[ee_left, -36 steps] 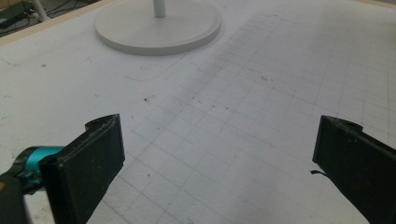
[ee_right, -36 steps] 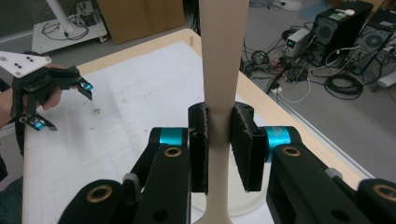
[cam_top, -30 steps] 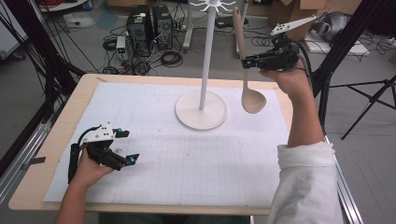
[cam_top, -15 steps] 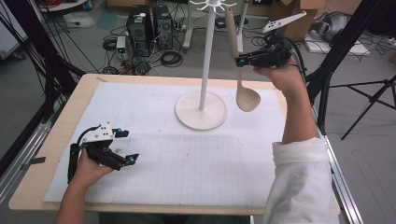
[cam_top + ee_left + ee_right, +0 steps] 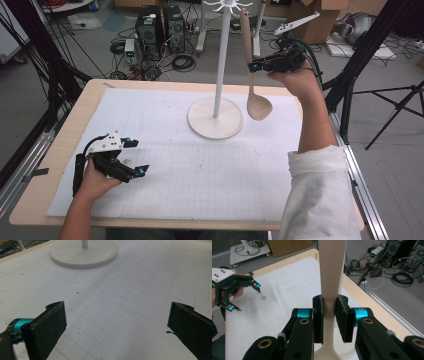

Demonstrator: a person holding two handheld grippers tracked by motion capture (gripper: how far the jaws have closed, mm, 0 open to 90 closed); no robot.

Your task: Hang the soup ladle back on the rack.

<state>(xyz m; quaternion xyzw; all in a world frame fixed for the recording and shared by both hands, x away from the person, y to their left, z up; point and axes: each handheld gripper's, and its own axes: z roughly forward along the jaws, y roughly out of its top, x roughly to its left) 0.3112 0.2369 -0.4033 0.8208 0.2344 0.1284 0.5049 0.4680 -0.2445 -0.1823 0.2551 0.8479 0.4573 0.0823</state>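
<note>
Pads of the right gripper (image 5: 329,317) press on both sides of a spoon (image 5: 252,80), so this gripper is closed on its handle. The spoon is pale beige, one smooth piece. Its handle is flat and wide at the top, gets narrow between the pads, and ends in a round, shallow bowl that hangs down. It is held upright in the air, just right of the stand (image 5: 216,117), with the bowl near the rim of the round white base. The stand has a thin white pole with small hooks on top. The left gripper (image 5: 134,157) is low over the gridded mat (image 5: 210,170), well apart from the spoon, its jaws wide apart with nothing between them.
</note>
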